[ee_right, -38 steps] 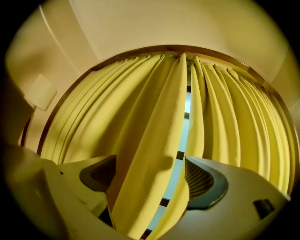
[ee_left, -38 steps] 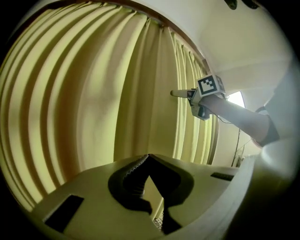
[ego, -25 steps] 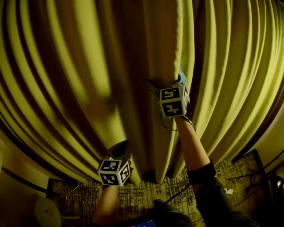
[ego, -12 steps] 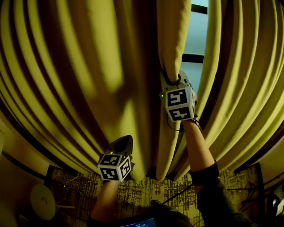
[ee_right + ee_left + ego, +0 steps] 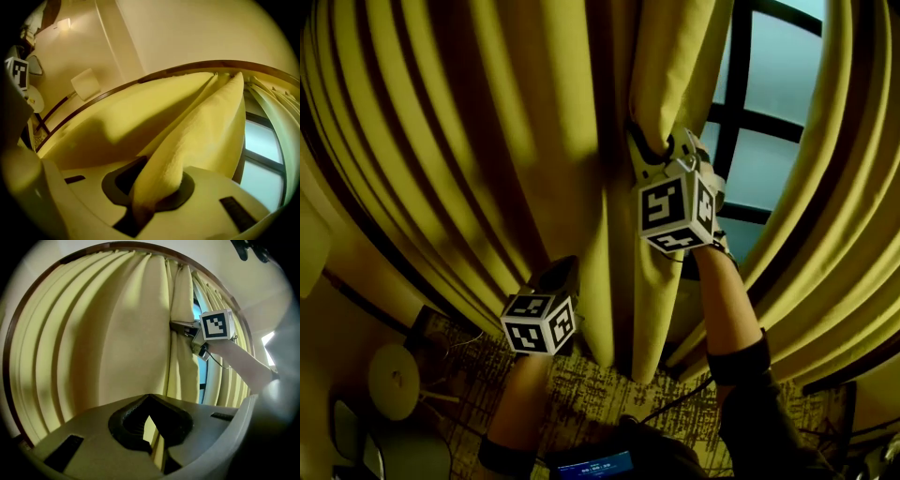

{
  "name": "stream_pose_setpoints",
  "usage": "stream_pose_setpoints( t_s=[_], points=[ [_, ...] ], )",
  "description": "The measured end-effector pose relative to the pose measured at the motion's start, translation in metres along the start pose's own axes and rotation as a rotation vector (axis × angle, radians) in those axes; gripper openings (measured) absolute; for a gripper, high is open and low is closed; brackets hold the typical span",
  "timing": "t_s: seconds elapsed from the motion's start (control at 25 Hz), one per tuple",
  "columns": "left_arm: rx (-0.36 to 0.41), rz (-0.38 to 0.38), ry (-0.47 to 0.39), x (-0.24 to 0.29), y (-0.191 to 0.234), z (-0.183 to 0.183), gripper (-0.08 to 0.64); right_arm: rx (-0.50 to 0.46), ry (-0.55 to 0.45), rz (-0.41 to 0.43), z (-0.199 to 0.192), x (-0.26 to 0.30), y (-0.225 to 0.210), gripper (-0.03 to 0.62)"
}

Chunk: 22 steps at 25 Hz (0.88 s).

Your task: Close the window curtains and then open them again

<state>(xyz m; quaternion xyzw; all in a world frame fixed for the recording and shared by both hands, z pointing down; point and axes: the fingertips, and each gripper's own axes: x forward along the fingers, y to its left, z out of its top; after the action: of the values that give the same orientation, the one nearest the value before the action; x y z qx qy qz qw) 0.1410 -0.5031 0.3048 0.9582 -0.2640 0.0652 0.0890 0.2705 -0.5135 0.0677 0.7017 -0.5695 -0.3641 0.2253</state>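
With its jaws just clamped on a fold of the curtain (image 5: 534, 141) at frame centre, your right hand-held gripper (image 5: 656, 150) draws it left, baring the window (image 5: 778, 103) at upper right, so reopening looks under way, while your left hand-held gripper (image 5: 562, 277) sits closed at lower left.

No legible text. Square pattern markers on left gripper cube (image 5: 539, 323), right gripper cube (image 5: 677, 208); blue screen (image 5: 595, 466) print too small.

A dark patterned carpet (image 5: 592, 389) spans the lower middle of the head view; 1 pale round object (image 5: 394, 380) sits at lower left.
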Motion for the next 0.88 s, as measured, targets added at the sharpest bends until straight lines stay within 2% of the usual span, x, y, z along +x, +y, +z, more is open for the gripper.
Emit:
stream_pose_setpoints(
  t_s=[0.12,0.4,0.68,0.88],
  points=[
    [-0.033,0.051,-0.003,-0.004,0.022,0.002,0.004,-0.050,-0.059,0.070,0.021,0.016,0.028,0.075],
    [-0.031,0.130,-0.007,-0.012,0.065,0.007,0.004,-0.112,-0.180,0.198,0.082,0.051,0.108,0.077],
    [-0.014,0.105,-0.054,-0.034,0.120,0.022,0.004,-0.157,-0.185,0.176,0.141,0.091,0.152,0.077],
    [-0.008,0.098,-0.066,-0.058,0.167,0.034,0.004,-0.200,-0.152,0.166,0.172,0.118,0.178,0.077]
  ],
)
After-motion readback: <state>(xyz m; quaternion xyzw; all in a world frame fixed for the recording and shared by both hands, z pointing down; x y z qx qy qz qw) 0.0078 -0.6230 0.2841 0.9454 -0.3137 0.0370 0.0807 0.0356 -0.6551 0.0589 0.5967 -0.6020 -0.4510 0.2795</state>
